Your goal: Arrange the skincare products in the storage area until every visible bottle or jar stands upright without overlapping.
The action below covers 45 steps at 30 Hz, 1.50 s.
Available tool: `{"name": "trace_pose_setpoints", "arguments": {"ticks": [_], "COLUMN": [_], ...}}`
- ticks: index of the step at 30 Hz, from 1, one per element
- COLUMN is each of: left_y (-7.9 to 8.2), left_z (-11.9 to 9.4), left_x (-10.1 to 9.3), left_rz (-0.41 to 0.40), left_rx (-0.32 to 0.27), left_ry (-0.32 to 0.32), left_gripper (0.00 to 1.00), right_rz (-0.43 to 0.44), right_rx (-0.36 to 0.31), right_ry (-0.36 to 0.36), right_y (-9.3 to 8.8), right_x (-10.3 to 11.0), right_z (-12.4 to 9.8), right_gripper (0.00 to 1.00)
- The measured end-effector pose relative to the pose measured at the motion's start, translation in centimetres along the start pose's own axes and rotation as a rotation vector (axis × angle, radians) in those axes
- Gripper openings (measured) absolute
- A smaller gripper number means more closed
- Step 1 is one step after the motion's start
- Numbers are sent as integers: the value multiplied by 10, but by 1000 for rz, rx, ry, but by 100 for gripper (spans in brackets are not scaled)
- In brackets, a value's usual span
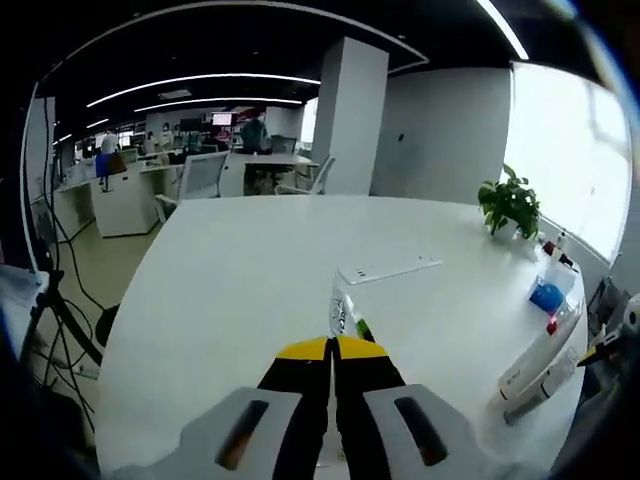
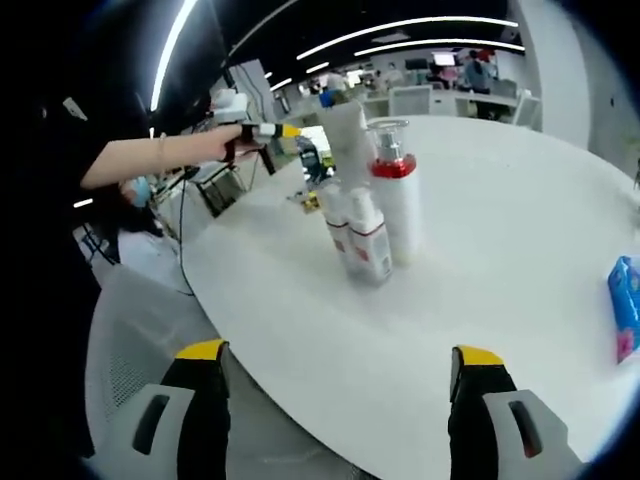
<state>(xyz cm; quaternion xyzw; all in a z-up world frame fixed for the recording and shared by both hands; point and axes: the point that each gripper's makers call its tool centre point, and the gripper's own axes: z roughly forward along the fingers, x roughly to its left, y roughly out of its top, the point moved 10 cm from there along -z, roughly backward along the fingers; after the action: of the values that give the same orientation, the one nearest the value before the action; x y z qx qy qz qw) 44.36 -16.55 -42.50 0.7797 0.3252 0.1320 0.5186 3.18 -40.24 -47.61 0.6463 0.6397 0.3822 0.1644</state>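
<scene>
In the left gripper view a small white tube with a green part (image 1: 348, 315) sticks out from my left gripper (image 1: 331, 348), whose yellow-tipped jaws are pressed together on its near end. The right gripper view shows that left gripper (image 2: 288, 130) held in a person's hand over the table's far left edge. My right gripper (image 2: 340, 352) stands wide open, with nothing between its jaws, short of a tight cluster of upright bottles. These are a white pump bottle with a red collar (image 2: 398, 205), two small white bottles with red bands (image 2: 366, 240) and a taller pale one (image 2: 345, 130) behind.
The round white table (image 1: 230, 290) holds a potted plant (image 1: 510, 205), a blue pack (image 1: 547, 295), long white containers lying flat (image 1: 540, 360) and a flat white card (image 1: 390, 270). The blue pack (image 2: 625, 300) lies right of the cluster. Office desks and chairs stand behind.
</scene>
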Motion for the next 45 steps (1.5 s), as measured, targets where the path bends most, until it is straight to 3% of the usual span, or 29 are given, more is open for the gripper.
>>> {"name": "trace_pose_setpoints", "arguments": {"ticks": [4,7,14,23,31,40,45], "left_y": [6,6,8,14,10,16,17], "left_z": [-10,-8,-17,-16,-35,-67,-96], "left_x": [-12,-1,-8,8,2,-19,-51], "left_rz": [8,0,1,5,19,18,28], "left_rx": [-1,-8,-8,-16,-14,-47,-51], "left_ry": [-10,-20,-43,-87,-126,-163,-208], "left_gripper": [0,0,0,0,0,0,0], "right_rz": [-4,-9,-20,-29,-51,-91,-102], "right_rx": [-2,-1,-10,-25,-42,-51,-68], "right_ry": [2,4,9,14,38,65,113], "right_y": [0,1,1,2,8,12,14], "right_x": [2,4,6,10,20,32,42], "right_z": [-1,-2,-3,-9,-14,-16,-17], "right_gripper": [96,96,96,96,96,96,95]}}
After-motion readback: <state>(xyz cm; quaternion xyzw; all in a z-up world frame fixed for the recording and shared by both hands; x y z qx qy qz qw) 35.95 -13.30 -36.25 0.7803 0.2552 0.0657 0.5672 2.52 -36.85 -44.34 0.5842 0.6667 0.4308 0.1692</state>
